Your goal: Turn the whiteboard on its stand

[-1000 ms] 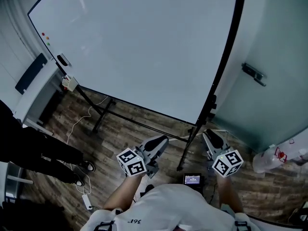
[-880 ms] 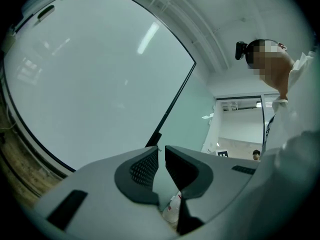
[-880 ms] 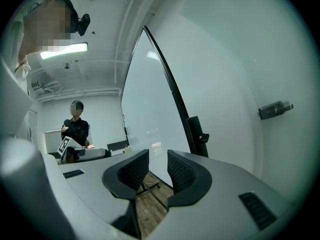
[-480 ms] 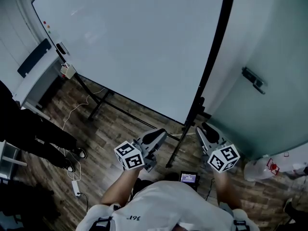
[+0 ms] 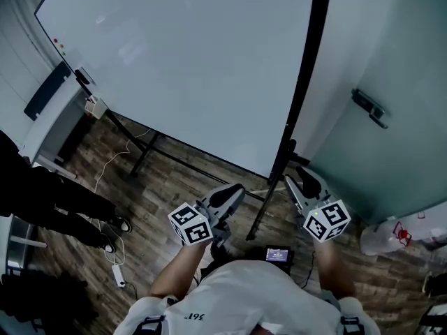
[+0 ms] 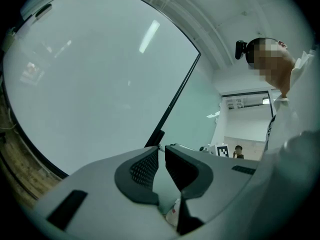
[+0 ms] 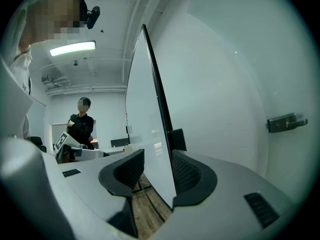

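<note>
The big whiteboard (image 5: 195, 68) fills the upper head view, its black side edge (image 5: 307, 68) running down to the stand's post (image 5: 269, 201) and legs. My right gripper (image 5: 302, 180) is at the lower right corner. In the right gripper view the board's edge (image 7: 157, 94) passes between the jaws of that gripper (image 7: 157, 154). They have just been opening and stand apart from it, open. My left gripper (image 5: 230, 192) hovers left of the post, in front of the board face (image 6: 90, 84). Its jaws (image 6: 161, 149) are shut with nothing between them.
A door with a handle (image 5: 368, 107) stands right of the board. A person in dark clothes (image 5: 42, 201) is at the left, near a power strip with its cable (image 5: 117, 276). A small lit device (image 5: 277, 255) and a plastic bag (image 5: 398, 232) lie on the wooden floor.
Both grippers have moved forward toward the board's lower right corner. The board's black edge now stands steeper and further left in the head view.
</note>
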The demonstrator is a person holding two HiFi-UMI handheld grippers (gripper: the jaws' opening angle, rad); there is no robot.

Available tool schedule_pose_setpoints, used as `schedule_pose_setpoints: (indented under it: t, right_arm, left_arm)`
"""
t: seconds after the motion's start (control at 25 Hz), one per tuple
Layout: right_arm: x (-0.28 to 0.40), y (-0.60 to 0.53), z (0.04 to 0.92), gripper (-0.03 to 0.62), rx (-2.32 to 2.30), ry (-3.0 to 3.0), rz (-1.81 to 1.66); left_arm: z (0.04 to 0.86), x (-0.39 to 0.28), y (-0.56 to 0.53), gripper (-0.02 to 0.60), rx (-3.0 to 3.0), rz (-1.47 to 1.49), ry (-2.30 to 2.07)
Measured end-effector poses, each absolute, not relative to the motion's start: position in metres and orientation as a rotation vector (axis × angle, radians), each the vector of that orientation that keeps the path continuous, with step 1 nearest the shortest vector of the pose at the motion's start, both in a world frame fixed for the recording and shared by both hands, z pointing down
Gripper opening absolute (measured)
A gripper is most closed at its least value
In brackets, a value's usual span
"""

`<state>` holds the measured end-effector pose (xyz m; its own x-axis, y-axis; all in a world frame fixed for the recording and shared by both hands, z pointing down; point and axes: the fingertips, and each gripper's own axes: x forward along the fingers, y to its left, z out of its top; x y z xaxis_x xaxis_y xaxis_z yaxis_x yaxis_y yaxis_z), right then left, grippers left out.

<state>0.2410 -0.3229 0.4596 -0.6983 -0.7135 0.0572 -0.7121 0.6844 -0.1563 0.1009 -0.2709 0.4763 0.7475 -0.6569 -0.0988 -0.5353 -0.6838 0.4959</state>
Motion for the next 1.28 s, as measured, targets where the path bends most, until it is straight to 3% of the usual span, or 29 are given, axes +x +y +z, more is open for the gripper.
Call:
schedule_pose_setpoints:
  t: [0.4, 1.28]
  right_arm:
    - [0.223, -0.369, 0.428, 0.249, -1.38, 2.802, -0.07]
    - [0.214, -0.395, 0.429, 0.261, -1.623, 2.776, -0.006]
  left_arm:
    - [0.468, 0.074, -0.296, 0.031, 2.59, -0.33, -0.804]
    - [0.459, 0.05, -0.317, 0.031, 2.708, -0.263, -0.672]
